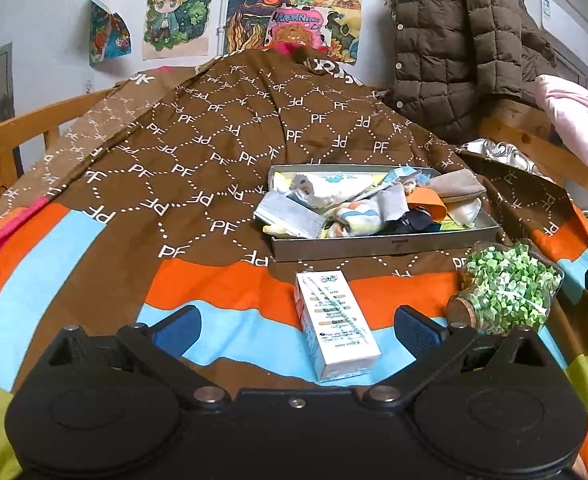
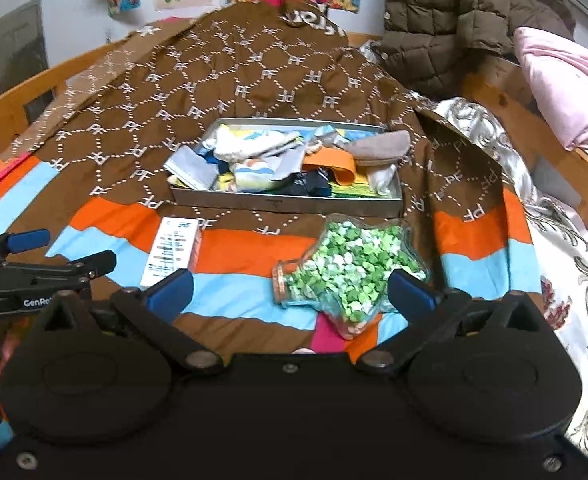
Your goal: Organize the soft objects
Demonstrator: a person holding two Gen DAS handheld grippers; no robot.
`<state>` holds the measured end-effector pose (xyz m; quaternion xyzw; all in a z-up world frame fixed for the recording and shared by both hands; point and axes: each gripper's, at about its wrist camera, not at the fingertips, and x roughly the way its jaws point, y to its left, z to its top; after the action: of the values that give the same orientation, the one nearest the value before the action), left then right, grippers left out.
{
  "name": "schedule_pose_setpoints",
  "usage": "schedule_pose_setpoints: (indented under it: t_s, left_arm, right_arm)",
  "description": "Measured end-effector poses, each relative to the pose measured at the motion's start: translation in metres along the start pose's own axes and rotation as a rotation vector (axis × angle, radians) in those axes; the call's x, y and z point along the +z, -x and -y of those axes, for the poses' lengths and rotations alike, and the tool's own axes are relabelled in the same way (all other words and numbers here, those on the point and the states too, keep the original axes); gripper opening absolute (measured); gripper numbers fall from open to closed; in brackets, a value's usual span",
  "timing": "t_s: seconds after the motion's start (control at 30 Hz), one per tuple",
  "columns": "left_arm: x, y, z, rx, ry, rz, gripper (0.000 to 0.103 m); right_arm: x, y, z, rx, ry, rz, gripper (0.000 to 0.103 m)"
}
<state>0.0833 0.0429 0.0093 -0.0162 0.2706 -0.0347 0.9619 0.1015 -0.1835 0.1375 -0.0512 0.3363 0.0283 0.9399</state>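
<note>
A grey metal tin [image 1: 386, 245] [image 2: 286, 205] full of socks and small cloth pieces [image 1: 358, 204] [image 2: 278, 164] sits on the brown patterned quilt [image 1: 222, 128] [image 2: 222, 68]. In front of it lie a small white carton [image 1: 336, 326] [image 2: 171, 250] and a star-shaped glass jar of green paper stars [image 1: 508, 290] [image 2: 350, 276]. My left gripper [image 1: 298, 330] is open, its blue-padded fingers on either side of the carton without touching it. Over the jar, my right gripper [image 2: 290, 294] is open too and holds nothing. The left gripper also shows at the left edge of the right wrist view.
A brown quilted jacket [image 1: 462, 40] [image 2: 454, 16] hangs over the wooden bed rail [image 1: 534, 140] [image 2: 566, 152] at the right, beside a pink blanket [image 1: 578, 120] [image 2: 562, 80]. Colourful posters [image 1: 254, 12] cover the far wall. A white patterned sheet [image 2: 574, 272] lies along the right side.
</note>
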Motion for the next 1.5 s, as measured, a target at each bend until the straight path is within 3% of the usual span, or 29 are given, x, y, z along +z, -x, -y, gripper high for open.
schedule_pose_setpoints:
  t_s: [0.23,0.6,0.87,1.5]
  left_arm:
    - [-0.009,0.01,0.016,0.014,-0.024,-0.012,0.102]
    - [-0.026,0.003,0.028,0.058,0.053,-0.025,0.102]
    - [-0.035,-0.009,0.027,0.081,0.134,-0.063,0.102]
    - [-0.045,-0.01,0.024,0.084,0.107,-0.082,0.102]
  right_arm:
    - [-0.021,0.004,0.018,0.044,-0.045,0.032,0.103]
    - [-0.072,-0.007,0.045,0.001,-0.138,0.034,0.103]
    - [-0.077,-0.008,0.032,0.006,-0.145,0.03,0.103]
    - [-0.077,-0.033,0.022,0.011,-0.188,-0.012,0.103]
